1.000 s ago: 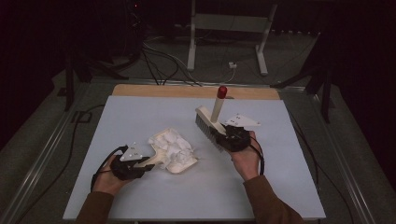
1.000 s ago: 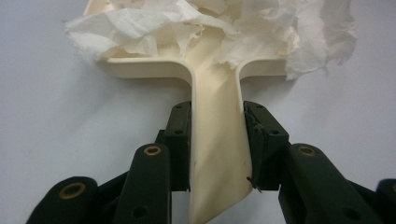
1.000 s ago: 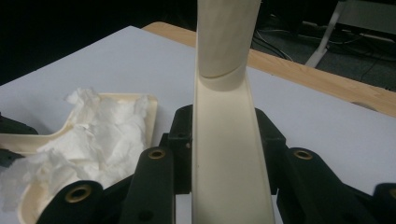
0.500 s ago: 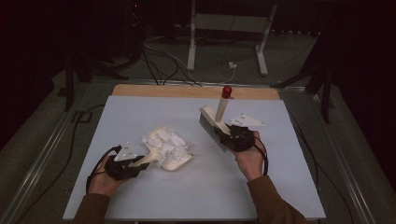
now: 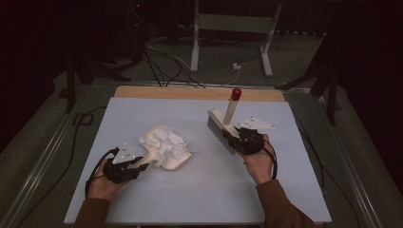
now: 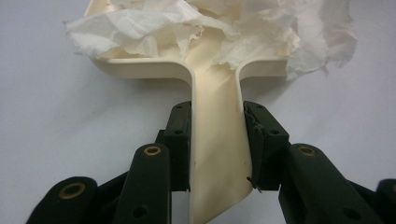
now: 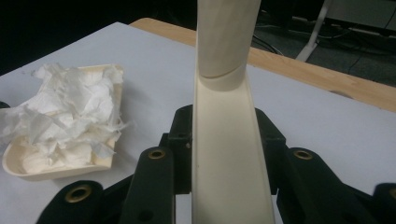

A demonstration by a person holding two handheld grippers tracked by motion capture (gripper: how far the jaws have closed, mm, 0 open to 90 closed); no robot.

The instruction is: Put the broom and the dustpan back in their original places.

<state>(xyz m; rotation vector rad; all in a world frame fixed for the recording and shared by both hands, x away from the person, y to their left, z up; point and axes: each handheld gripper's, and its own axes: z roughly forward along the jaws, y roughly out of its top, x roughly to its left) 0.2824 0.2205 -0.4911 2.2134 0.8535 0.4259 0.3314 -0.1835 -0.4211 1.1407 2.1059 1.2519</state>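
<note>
A cream dustpan lies on the white table, heaped with crumpled white paper. My left gripper is shut on the dustpan's handle, and the paper spills over the pan's rim ahead of it. My right gripper is shut on a cream brush whose red-tipped handle points up and away. In the right gripper view the brush handle runs between the jaws. The dustpan and paper lie off to the left, apart from the brush.
A wooden strip runs along the table's far edge. Beyond it on the dark floor are cables and a white metal stand. A bare stretch of table separates the dustpan and the brush.
The dustpan with its paper has drifted slightly left, and the brush slightly right. Both grips are unchanged.
</note>
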